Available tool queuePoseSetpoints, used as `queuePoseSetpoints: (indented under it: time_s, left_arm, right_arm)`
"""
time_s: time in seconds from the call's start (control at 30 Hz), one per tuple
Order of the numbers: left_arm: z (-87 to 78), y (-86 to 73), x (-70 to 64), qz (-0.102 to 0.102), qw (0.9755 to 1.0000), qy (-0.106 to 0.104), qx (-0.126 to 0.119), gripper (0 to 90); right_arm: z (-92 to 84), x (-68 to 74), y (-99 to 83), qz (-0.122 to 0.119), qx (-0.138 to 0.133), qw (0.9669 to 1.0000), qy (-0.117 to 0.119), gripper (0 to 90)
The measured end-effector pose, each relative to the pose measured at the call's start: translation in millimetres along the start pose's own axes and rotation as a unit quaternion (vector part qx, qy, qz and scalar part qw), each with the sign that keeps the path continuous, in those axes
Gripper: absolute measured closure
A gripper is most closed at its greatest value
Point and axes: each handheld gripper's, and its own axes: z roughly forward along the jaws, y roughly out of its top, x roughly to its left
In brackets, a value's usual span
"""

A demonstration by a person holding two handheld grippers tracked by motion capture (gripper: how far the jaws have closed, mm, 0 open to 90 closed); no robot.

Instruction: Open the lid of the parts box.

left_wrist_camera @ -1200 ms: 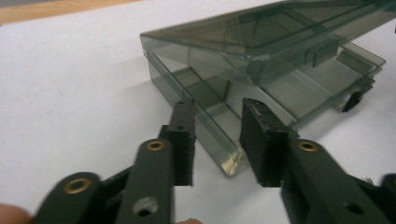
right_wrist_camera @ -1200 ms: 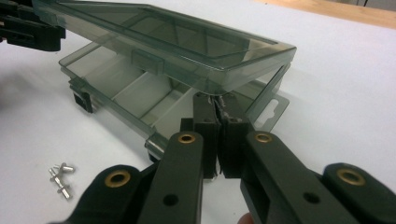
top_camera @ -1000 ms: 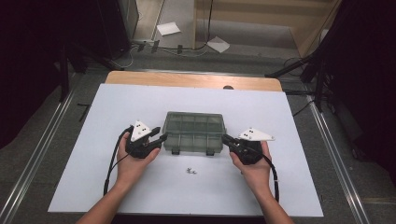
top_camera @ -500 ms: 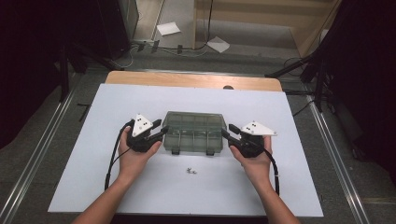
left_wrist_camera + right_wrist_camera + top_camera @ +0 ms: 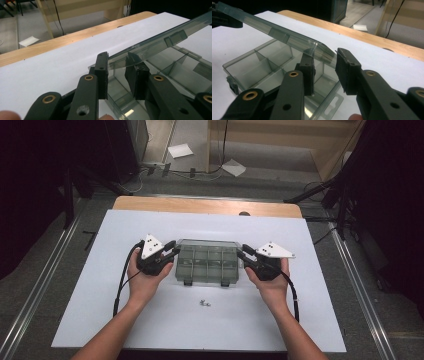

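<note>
With jaws just closing, the left gripper (image 5: pixel 117 75) and right gripper (image 5: pixel 324 72) each pinch an end of the clear smoky plastic compartment box's lid (image 5: pixel 287 37), lifting it evenly off the box base (image 5: pixel 257 65).

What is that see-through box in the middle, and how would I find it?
Look at the white table, then between the person's two hands. The clear plastic box sits there, divided into little compartments, with its lid lifted at both ends. Nothing else there is see-through; the tiny metal bits nearby are loose.

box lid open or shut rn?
Partly open: the lid slants up off the box, compartments showing beneath; its ends sit between each gripper's jaws.
</note>
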Motion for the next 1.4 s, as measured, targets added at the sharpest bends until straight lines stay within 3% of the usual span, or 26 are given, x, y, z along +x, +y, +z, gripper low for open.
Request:
queuePoseSetpoints:
  time_s: [0.2, 0.53, 0.77, 1.03, 1.4]
  left_arm:
    - [4.4, 4.5, 5.9, -0.01, 0.9999, -0.002, -0.006, 75.8]
    - [11.6, 14.4, 12.5, -0.017, 0.9998, 0.004, -0.005, 78.9]
    - [18.9, 21.1, 17.8, -0.034, 0.9994, 0.008, 0.0, 80.2]
    - [26.6, 20.5, 22.9, -0.053, 0.9986, 0.004, 0.006, 80.2]
    - [41.0, 15.9, 29.6, -0.069, 0.9974, 0.003, 0.017, 80.3]
  right_arm:
    - [4.0, -6.1, 4.4, 0.022, -0.007, 0.9997, -0.001, 75.7]
    - [10.3, -10.4, 13.5, 0.026, -0.006, 0.9995, -0.014, 79.0]
    - [17.8, -12.9, 17.8, 0.03, -0.005, 0.9991, -0.029, 80.4]
    - [30.7, -17.8, 18.2, 0.033, 0.003, 0.9986, -0.042, 80.8]
    - [45.4, -27.0, 11.7, 0.047, 0.019, 0.998, -0.036, 81.9]
